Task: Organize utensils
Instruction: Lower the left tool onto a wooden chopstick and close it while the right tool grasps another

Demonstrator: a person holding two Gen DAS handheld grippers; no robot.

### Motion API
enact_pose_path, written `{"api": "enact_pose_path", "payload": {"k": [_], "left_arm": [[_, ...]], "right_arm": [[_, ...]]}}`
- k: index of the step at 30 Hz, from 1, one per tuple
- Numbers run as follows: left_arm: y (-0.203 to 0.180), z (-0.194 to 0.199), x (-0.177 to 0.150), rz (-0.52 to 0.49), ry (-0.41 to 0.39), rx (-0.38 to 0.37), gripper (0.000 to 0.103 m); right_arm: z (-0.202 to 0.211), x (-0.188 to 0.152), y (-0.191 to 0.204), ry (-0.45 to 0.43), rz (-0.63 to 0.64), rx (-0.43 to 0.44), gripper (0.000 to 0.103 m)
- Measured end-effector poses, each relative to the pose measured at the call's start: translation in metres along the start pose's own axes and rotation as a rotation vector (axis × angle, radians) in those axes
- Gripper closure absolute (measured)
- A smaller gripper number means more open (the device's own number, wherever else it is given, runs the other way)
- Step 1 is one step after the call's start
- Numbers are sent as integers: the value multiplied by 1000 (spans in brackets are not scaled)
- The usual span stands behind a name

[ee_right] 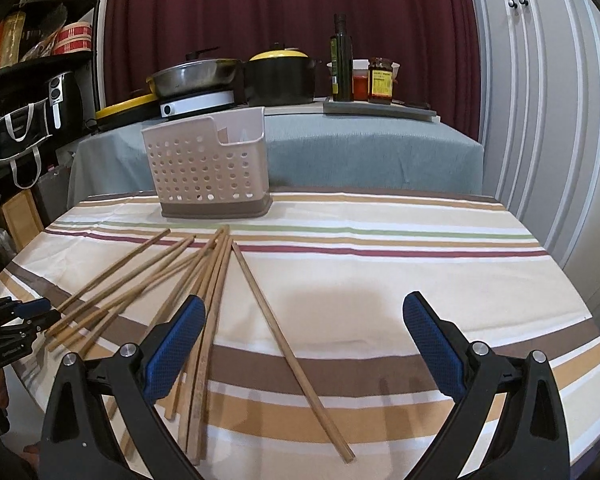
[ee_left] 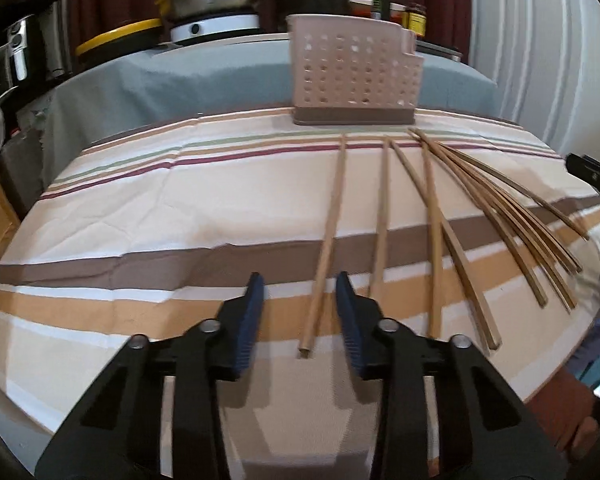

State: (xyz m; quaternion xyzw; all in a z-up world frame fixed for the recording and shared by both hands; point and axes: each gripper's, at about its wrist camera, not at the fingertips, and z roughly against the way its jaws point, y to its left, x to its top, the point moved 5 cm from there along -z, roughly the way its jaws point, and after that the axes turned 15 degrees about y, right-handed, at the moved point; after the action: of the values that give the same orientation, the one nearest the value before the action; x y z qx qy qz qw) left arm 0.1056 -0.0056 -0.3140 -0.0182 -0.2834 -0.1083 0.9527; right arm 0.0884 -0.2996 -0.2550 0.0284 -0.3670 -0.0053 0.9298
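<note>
Both tools are held open and empty: the left tool [ee_left: 300, 284] narrowly around one chopstick [ee_left: 327, 240], the right tool [ee_right: 304, 312] wide.

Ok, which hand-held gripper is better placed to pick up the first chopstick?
Left. The left hand-held gripper is open with the leftmost chopstick between its fingers. The right hand-held gripper is open over bare cloth.

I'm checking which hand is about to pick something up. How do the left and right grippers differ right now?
The left gripper is partly closed, its fingers straddling one chopstick; the right gripper is spread wide over bare tablecloth, with a lone chopstick lying between its fingers. Both are open, hold nothing, and have blue pads.
</note>
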Motion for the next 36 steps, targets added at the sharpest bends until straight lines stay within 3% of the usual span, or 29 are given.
{"api": "enact_pose_path", "payload": {"k": [3, 8, 10, 12, 17, 36], "left_arm": [[-3, 0, 0, -14, -3, -20, 88], [-4, -1, -1, -9, -2, -48, 94], [-5, 0, 0, -10, -2, -44, 94], [-5, -1, 0, -10, -2, -45, 94], [-5, -1, 0, -5, -3, -45, 94], [-4, -1, 0, 0, -12, -44, 94]], "right_arm": [[-2, -5, -5, 3, -8, 11, 7], [-8, -16, -13, 26, -15, 33, 9], [-12, -23, -14, 43, -14, 48, 21], [-16, -29, -14, 69, -7, 58, 49], [-20, -45, -17, 86, -6, 87, 53], [-8, -70, -13, 1, 62, 65, 92]]}}
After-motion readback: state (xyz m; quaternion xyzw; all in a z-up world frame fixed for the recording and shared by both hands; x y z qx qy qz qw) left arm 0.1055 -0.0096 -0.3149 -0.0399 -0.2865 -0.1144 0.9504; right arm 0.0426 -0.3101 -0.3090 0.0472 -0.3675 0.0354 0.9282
